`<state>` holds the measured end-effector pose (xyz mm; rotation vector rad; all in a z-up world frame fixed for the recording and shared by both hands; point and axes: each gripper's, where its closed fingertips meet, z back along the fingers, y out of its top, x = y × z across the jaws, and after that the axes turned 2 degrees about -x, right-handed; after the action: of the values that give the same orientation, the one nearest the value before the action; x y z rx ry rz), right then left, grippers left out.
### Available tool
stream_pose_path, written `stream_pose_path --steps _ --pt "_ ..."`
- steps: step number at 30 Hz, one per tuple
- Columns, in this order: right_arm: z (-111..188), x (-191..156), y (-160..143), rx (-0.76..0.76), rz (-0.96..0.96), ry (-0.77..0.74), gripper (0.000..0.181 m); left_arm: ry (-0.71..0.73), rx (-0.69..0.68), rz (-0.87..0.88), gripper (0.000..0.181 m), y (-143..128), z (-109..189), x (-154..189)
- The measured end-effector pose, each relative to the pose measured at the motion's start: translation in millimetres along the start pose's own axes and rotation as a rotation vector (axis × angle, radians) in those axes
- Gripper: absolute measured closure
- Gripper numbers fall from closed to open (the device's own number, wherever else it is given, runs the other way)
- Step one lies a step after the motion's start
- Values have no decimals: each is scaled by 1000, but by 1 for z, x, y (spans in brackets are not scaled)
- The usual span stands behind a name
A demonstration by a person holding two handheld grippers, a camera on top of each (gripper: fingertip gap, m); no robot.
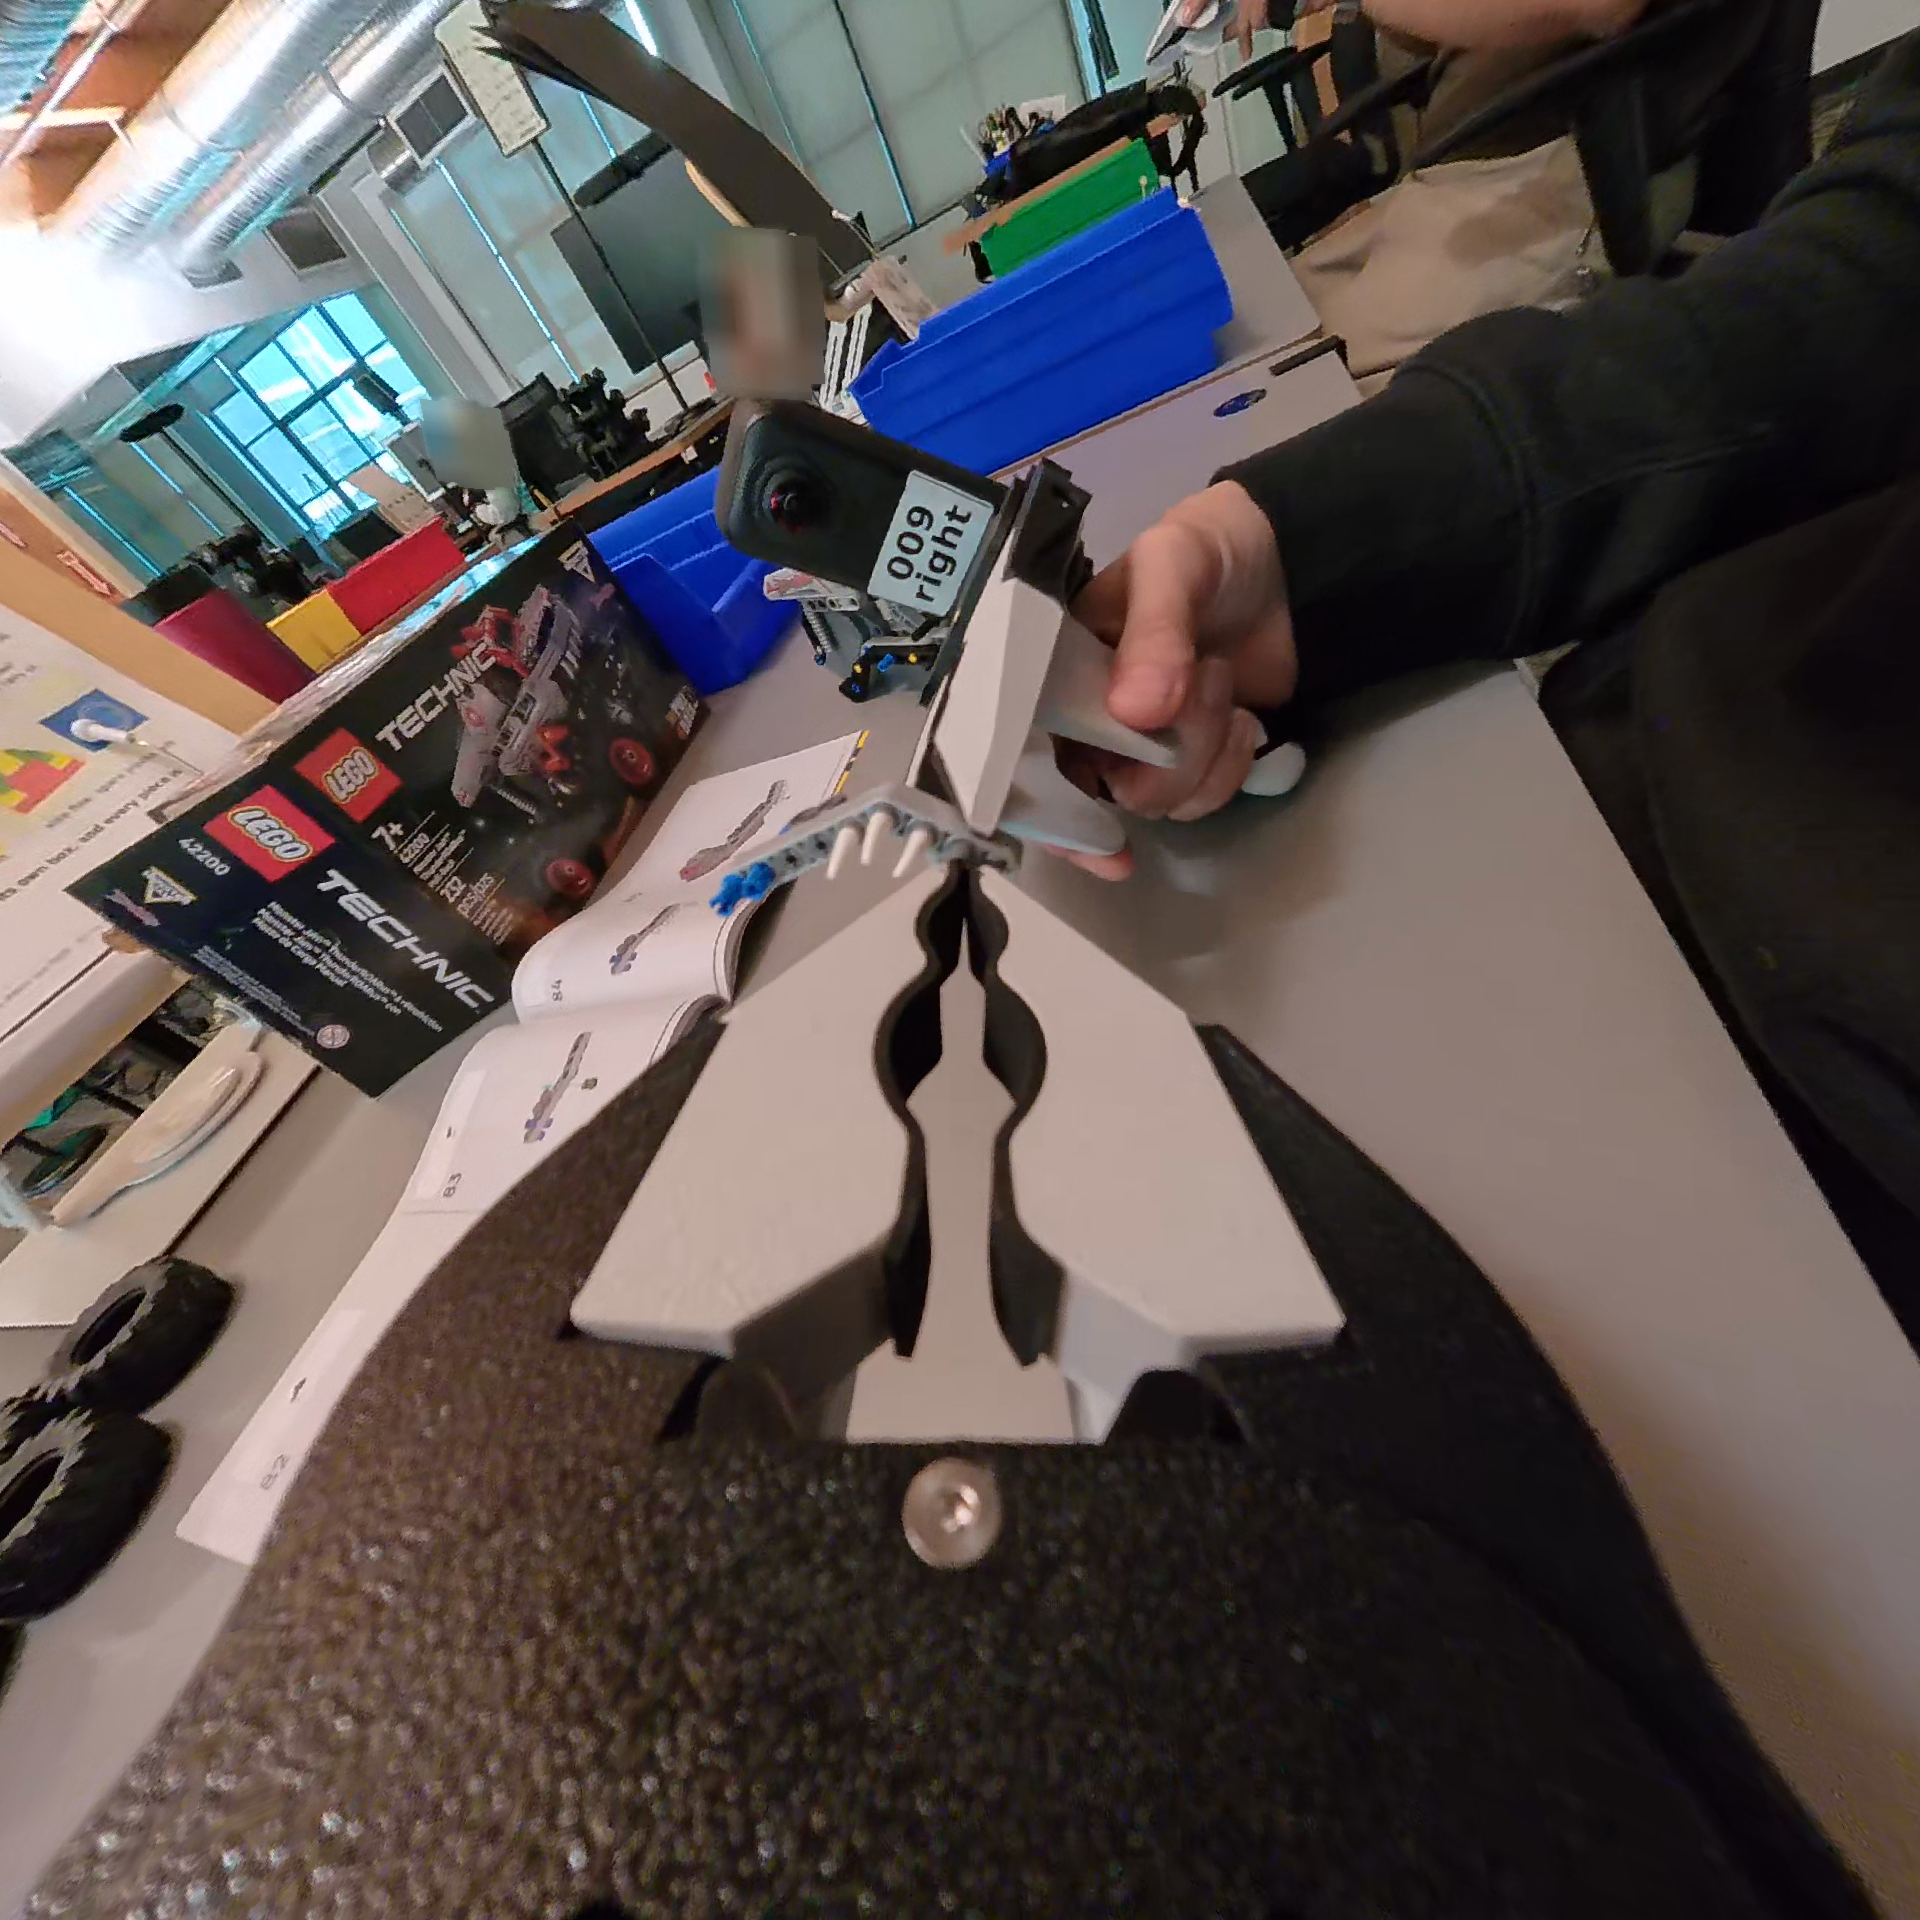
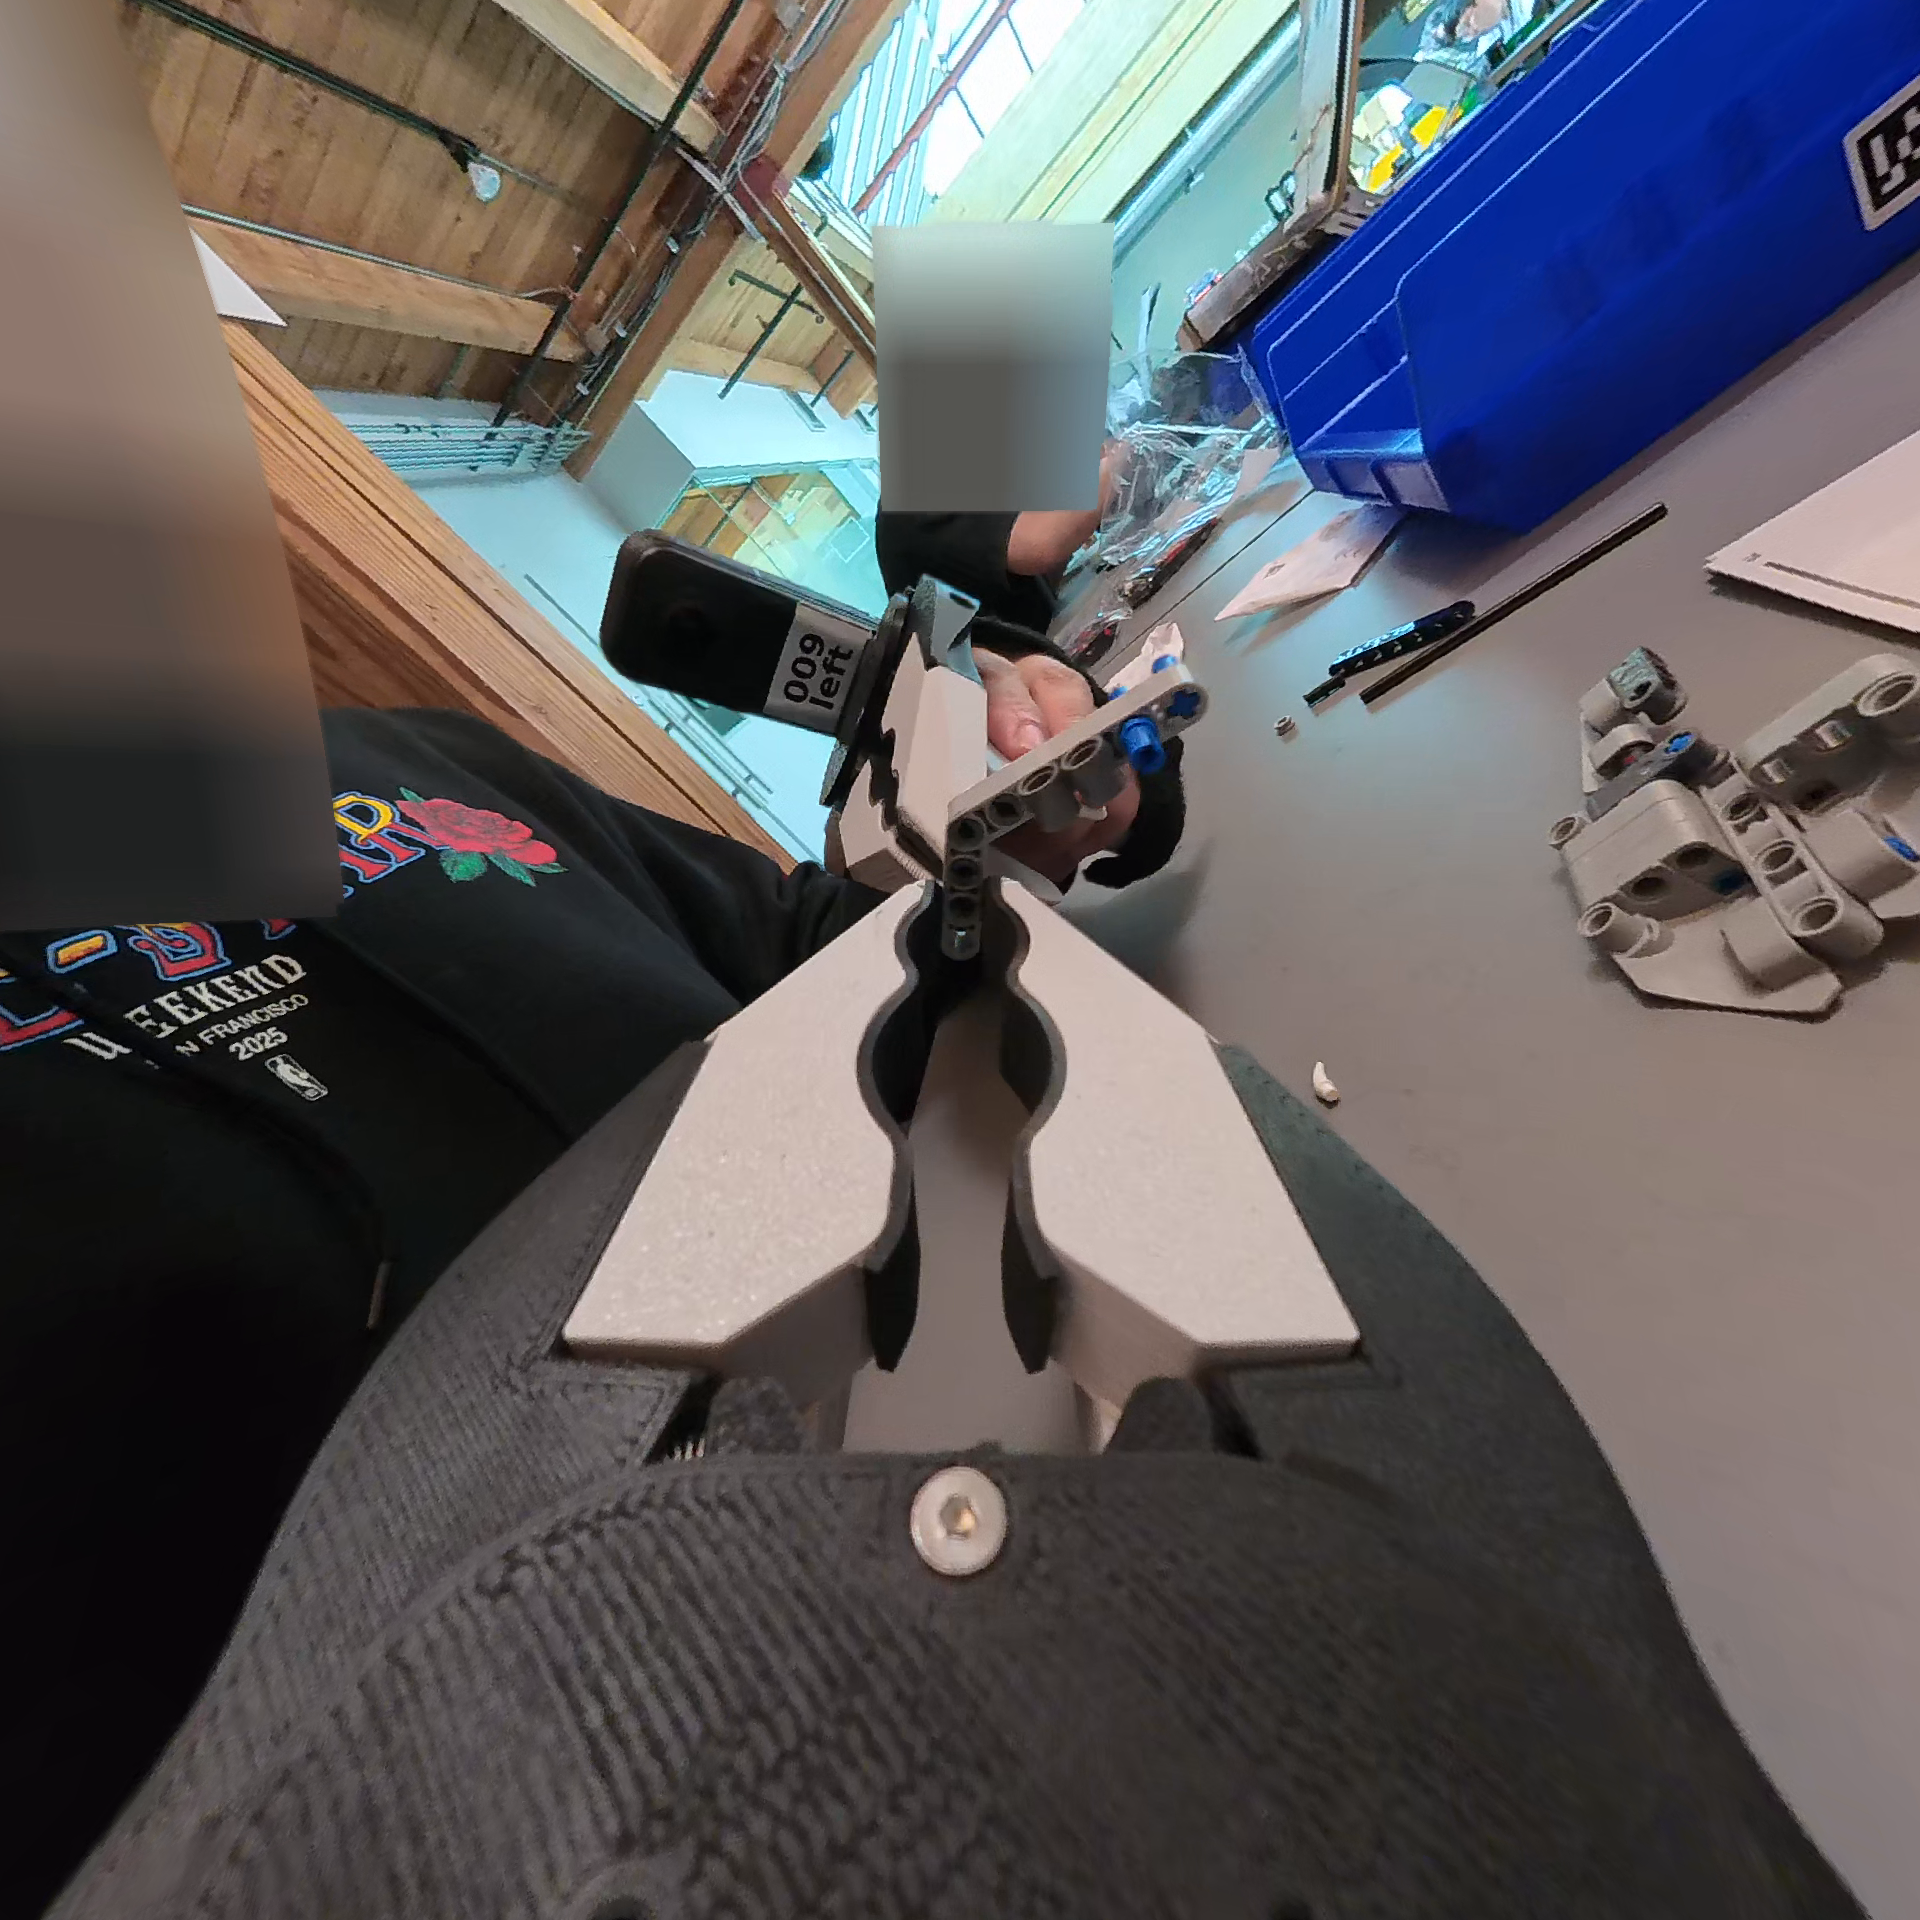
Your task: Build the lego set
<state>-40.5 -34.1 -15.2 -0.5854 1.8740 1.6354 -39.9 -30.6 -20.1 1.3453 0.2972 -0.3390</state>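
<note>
Right wrist view shows your right gripper (image 2: 961, 914) clamped on the dark end of the toothed grey beam assembly (image 2: 1070, 764), left gripper (image 1: 961, 873) pinching it too above the table (image 2: 1455, 1143); opposing twists could pop its white teeth (image 1: 878, 836) loose.

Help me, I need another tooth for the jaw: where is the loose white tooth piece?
In the right wrist view, the white tooth piece lies alone on the grey table, just right of the right hand-held gripper, below the grey model section.
</note>
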Motion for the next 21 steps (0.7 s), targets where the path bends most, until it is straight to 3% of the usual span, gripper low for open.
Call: stream_pose_path --steps 16,21 --pt "-4 5 -9 -68 -41 -14 176 4 -80 -92 181 -9 -3 4" --pt "-5 18 -6 -56 -69 -85 175 32 -115 18 181 -22 -2 -9"
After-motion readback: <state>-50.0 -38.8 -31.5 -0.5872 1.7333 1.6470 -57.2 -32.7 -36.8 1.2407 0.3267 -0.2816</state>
